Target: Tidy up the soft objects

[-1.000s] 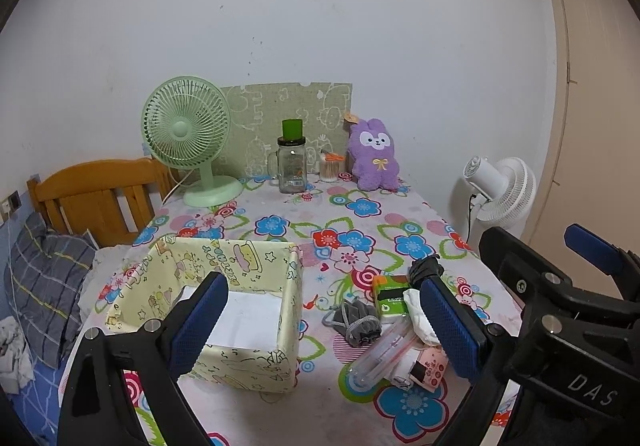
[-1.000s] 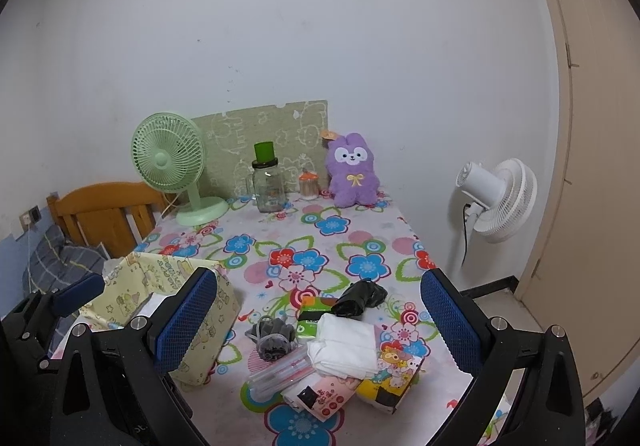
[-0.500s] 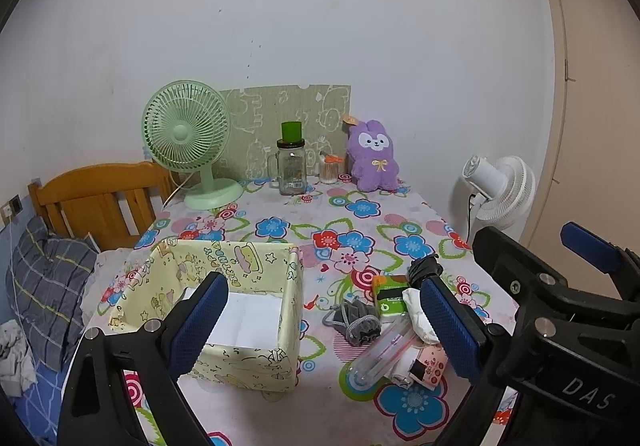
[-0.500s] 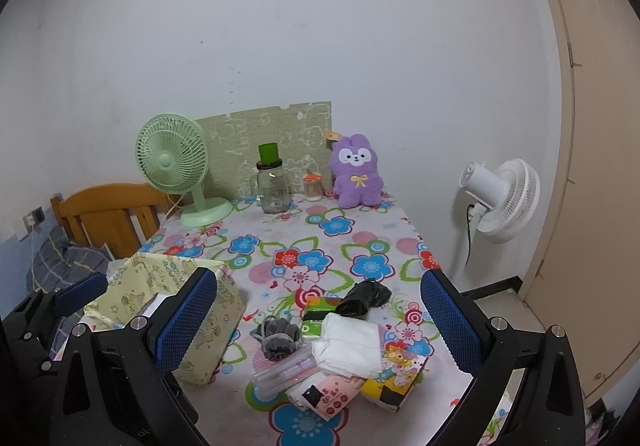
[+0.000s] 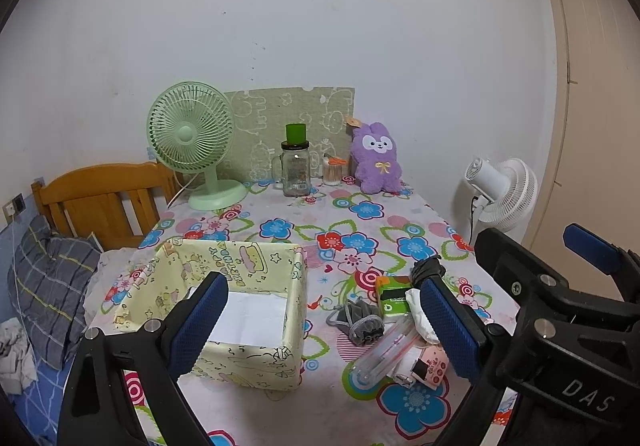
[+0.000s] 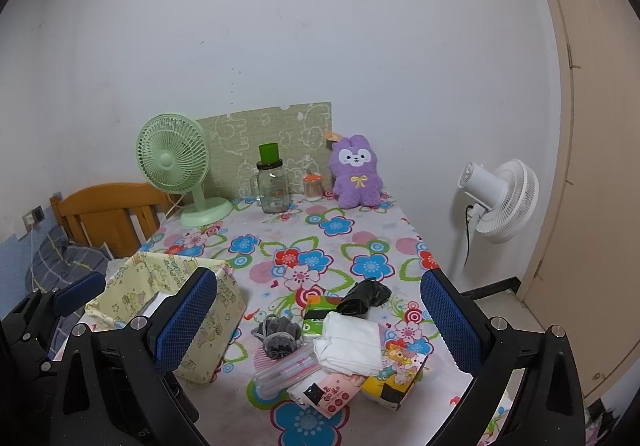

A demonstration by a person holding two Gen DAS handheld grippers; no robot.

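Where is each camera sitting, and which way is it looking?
Left wrist: sits on the left gripper, above the table's near edge, facing the yellow fabric box and the far wall; its two blue fingers and the right gripper show.
Right wrist: sits on the right gripper, facing the pile with the white cloth; its blue fingers and the left gripper show.
Shared: both see the box, the pile, the green fan and the purple plush.
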